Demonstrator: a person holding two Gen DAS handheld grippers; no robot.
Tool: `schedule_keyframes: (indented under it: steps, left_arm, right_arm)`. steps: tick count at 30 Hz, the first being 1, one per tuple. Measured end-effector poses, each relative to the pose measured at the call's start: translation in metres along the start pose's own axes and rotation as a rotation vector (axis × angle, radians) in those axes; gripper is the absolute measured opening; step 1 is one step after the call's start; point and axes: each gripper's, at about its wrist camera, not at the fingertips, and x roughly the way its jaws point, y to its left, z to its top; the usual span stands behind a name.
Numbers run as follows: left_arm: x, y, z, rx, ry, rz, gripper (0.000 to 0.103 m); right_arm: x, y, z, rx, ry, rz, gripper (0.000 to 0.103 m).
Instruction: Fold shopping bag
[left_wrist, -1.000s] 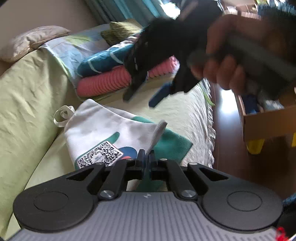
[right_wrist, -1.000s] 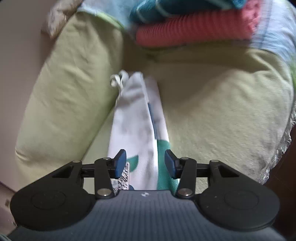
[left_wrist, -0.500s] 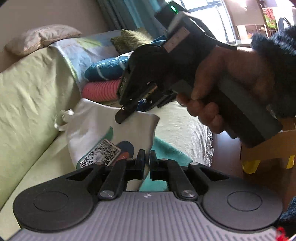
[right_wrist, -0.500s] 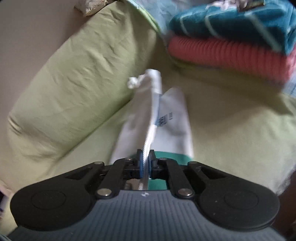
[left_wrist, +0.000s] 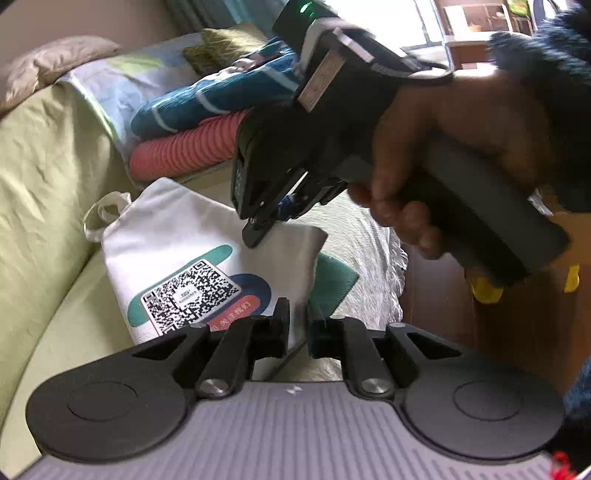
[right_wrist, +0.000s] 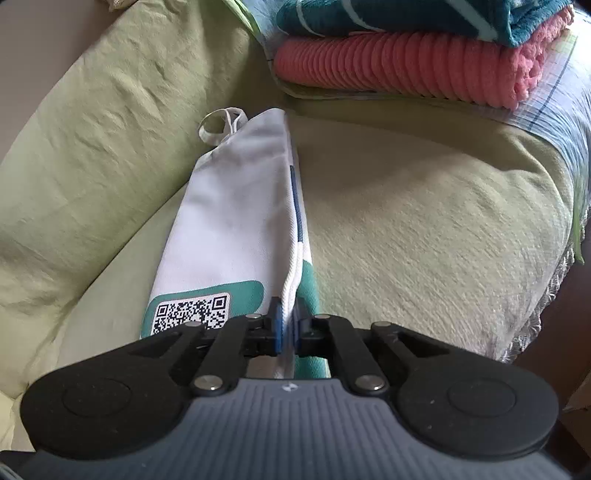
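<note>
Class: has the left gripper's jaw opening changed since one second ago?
Yes. The left gripper, then shut on the bag, now shows a gap between its fingers.

Near edge of the shopping bag (left_wrist: 192, 236) hidden behind the left gripper (left_wrist: 297, 325) body, right gripper (left_wrist: 266, 225) fingertips blurred against the cloth, QR code (right_wrist: 192, 314) partly covered by its linkage, pink blanket (right_wrist: 402, 66) cut off at right, red print on the bag too small to read
</note>
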Motion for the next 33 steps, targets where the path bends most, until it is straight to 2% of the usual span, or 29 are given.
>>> schedule_keyframes:
  steps: [3,6,8,10,11,12,13,14,15,16,17,18,21,23,24,26,29,31,33]
  left_arm:
    - [-0.03,0.007,0.001,0.022,-0.028,-0.038,0.016]
    - [-0.048,0.021,0.001,0.047,-0.032,0.005,0.017]
    - [-0.041,0.033,0.0,0.04,0.007,0.061,0.017]
    - [-0.018,0.041,-0.005,0.027,0.077,0.09,0.016]
    - [-0.004,0.043,-0.01,0.021,0.115,0.089,0.016]
    - [0.009,0.042,-0.016,0.018,0.149,0.085,0.016]
    - [0.016,0.04,-0.02,0.021,0.148,0.086,0.005]
    - [0.017,0.037,-0.022,0.026,0.131,0.087,0.002]
    - [0.018,0.034,-0.021,0.029,0.129,0.085,0.0]
    - [0.019,0.031,-0.02,0.038,0.128,0.086,0.0]
    - [0.02,0.029,-0.019,0.051,0.127,0.09,0.0]
    - [0.02,0.027,-0.019,0.059,0.126,0.091,0.0]
    - [0.022,0.029,-0.017,0.05,0.117,0.077,0.0]
    - [0.024,0.027,-0.016,0.071,0.115,0.074,0.0]
    - [0.025,0.026,-0.015,0.086,0.114,0.073,0.0]
    - [0.027,0.027,-0.014,0.102,0.112,0.067,0.0]
    - [0.024,0.03,-0.014,0.119,0.124,0.063,0.0]
    - [0.015,0.037,-0.012,0.12,0.117,0.066,0.01]
    - [0.005,0.05,-0.008,0.098,0.092,0.08,0.01]
  right_arm:
    - [0.002,-0.003,0.001,-0.012,0.006,0.013,0.002]
    - [-0.001,-0.004,0.0,-0.031,0.007,0.017,0.002]
    - [-0.002,0.005,-0.001,-0.11,0.003,-0.007,0.002]
    - [-0.001,0.019,-0.004,-0.25,-0.002,-0.052,0.003]
    - [-0.001,0.028,-0.006,-0.329,-0.007,-0.079,0.008]
    - [-0.003,0.036,-0.01,-0.419,-0.016,-0.13,0.024]
    - [-0.004,0.043,-0.014,-0.494,-0.028,-0.212,0.043]
    - [-0.007,0.046,-0.017,-0.547,-0.048,-0.29,0.066]
    - [-0.015,0.046,-0.02,-0.582,-0.077,-0.327,0.06]
    - [-0.024,0.044,-0.021,-0.585,-0.101,-0.325,0.053]
    - [-0.034,0.043,-0.021,-0.566,-0.12,-0.305,0.036]
    - [-0.044,0.045,-0.022,-0.552,-0.133,-0.25,0.023]
    - [-0.06,0.057,-0.034,-0.579,-0.129,-0.05,0.017]
    - [-0.052,0.064,-0.048,-0.637,-0.068,-0.007,0.015]
    - [-0.044,0.064,-0.055,-0.656,-0.025,-0.018,0.015]
    - [-0.027,0.053,-0.067,-0.666,0.036,-0.098,0.01]
    - [-0.027,0.046,-0.065,-0.653,0.03,-0.09,0.008]
    - [-0.027,0.048,-0.06,-0.662,0.052,-0.09,0.008]
    - [-0.022,0.047,-0.057,-0.65,0.063,-0.086,0.008]
